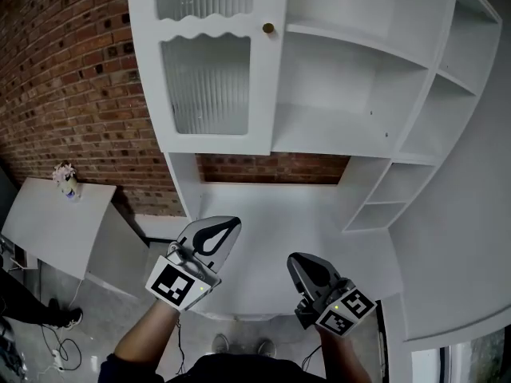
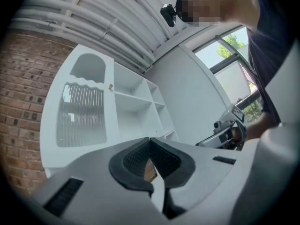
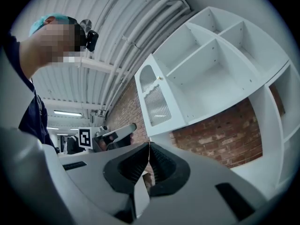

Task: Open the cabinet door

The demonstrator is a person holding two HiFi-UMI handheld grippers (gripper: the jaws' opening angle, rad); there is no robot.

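Centrally, the head view shows a white cabinet [image 1: 425, 66] set against a brick wall [image 1: 72, 78]. Its cabinet door [image 1: 209, 86], at 11 o'clock, lies flush with the frame and is closed; it carries two ribbed glass panes, which blur whatever stands behind them. A small brass-coloured knob [image 1: 268, 28] sits at 12 o'clock on the door's right edge. The open compartments [image 1: 343, 46] at 1 o'clock show only their white back panels and shelves. At 9 o'clock a white side table [image 1: 48, 230] bears a small vase [image 1: 70, 188] holding pale flowers [image 1: 63, 170].

The left gripper [image 1: 233, 222], at 7 o'clock, and the right gripper [image 1: 294, 258], at 5 o'clock, hover over the white counter [image 1: 271, 206], both well apart from the door. Each gripper view shows its jaws pressed together at the tips with nothing between them.

Printed marks are limited to the square black-and-white pattern on each marker cube [image 1: 174, 283]; these are codes, not legible words.
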